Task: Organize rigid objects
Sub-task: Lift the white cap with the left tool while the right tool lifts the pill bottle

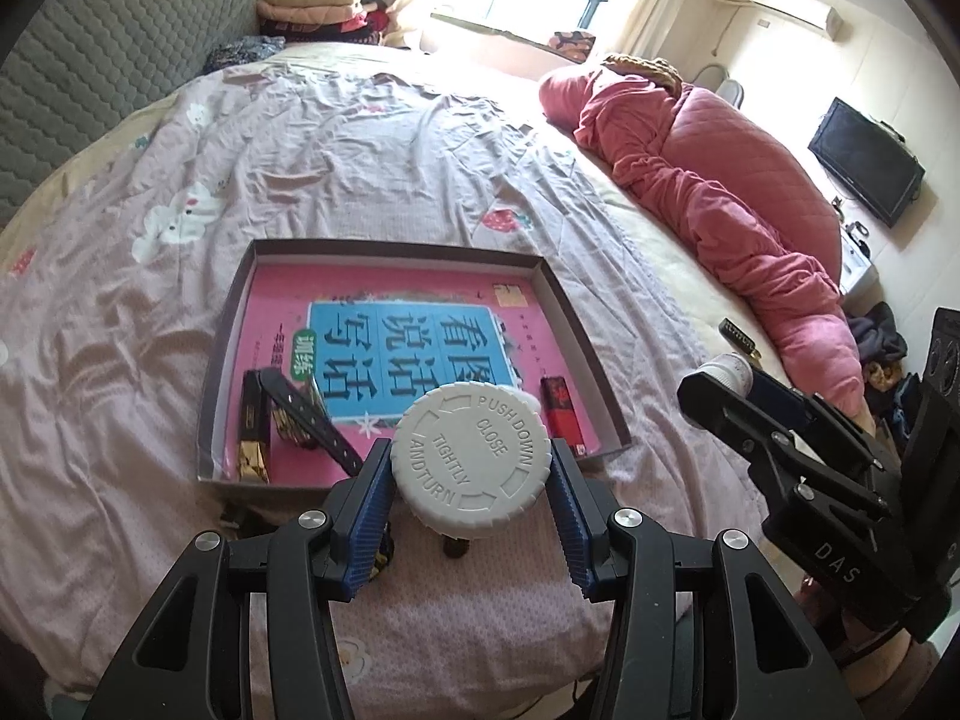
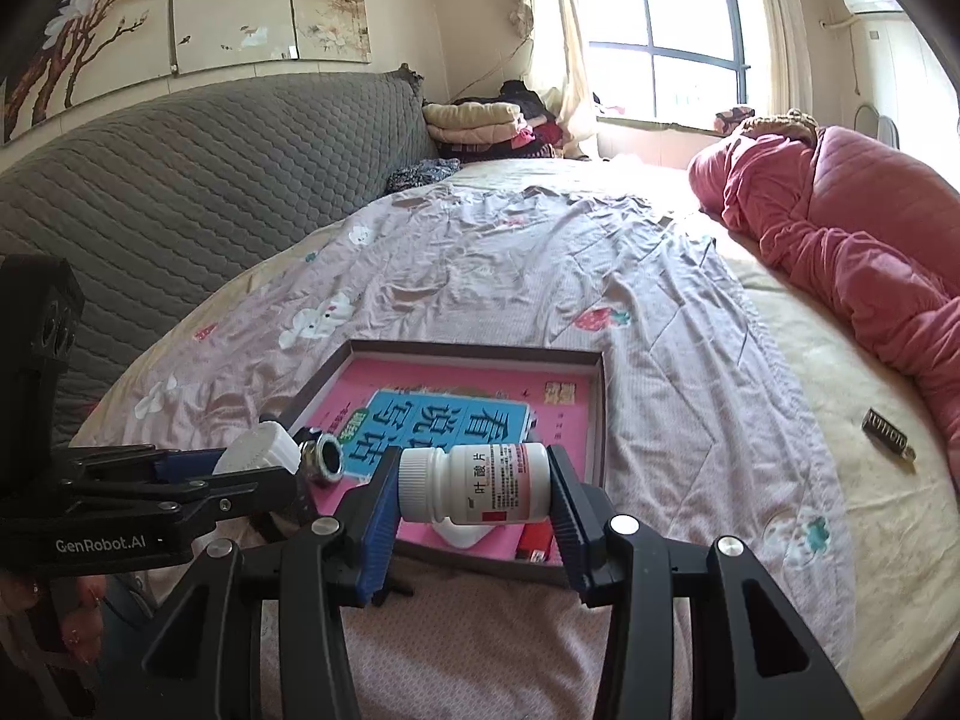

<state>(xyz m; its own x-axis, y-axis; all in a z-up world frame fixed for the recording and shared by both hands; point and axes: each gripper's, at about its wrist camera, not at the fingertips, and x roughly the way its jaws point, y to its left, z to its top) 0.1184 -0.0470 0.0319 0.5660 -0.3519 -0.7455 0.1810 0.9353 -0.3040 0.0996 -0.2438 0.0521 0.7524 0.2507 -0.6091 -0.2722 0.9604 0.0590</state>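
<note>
Above the bed (image 1: 360,138), near a box (image 1: 564,294), the left gripper (image 1: 471,468) has its jaws clamped on a white cap (image 1: 471,450); the right gripper (image 2: 474,483) clamps a pill bottle (image 2: 480,483) sideways.

Shallow box (image 1: 558,300): open, on bed.
Pink book (image 1: 384,312): flat inside box.
Large white-capped bottle (image 1: 471,459): cap facing camera, above box's near edge.
Small white pill bottle (image 2: 474,483): red-labelled, horizontal, over box's near edge.
Red lighter (image 1: 561,405): inside box.
</note>
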